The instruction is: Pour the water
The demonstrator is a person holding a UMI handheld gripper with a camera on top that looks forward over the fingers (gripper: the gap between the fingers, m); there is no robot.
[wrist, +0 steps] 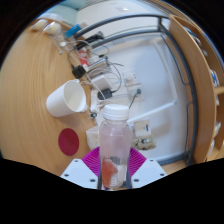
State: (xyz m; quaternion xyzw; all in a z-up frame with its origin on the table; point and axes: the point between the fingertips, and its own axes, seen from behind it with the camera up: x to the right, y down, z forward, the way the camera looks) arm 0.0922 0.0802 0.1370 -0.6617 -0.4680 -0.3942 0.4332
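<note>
A clear plastic bottle (pixel 114 140) with a white cap stands upright between my gripper's (pixel 114 163) two fingers, whose magenta pads (pixel 93 160) press on its lower sides. Something orange-red shows through the bottle's bottom. A white paper cup (pixel 67 98) lies tilted with its mouth facing the bottle's side, on the wooden table (pixel 35 75), beyond the fingers and off to the left. A round dark red coaster (pixel 68 141) lies on the table just left of the bottle.
Behind the bottle sits a clutter of cables and small white devices (pixel 105 75). A white panel (pixel 150 85) runs off to the right, with a wooden edge (pixel 205 95) beyond it.
</note>
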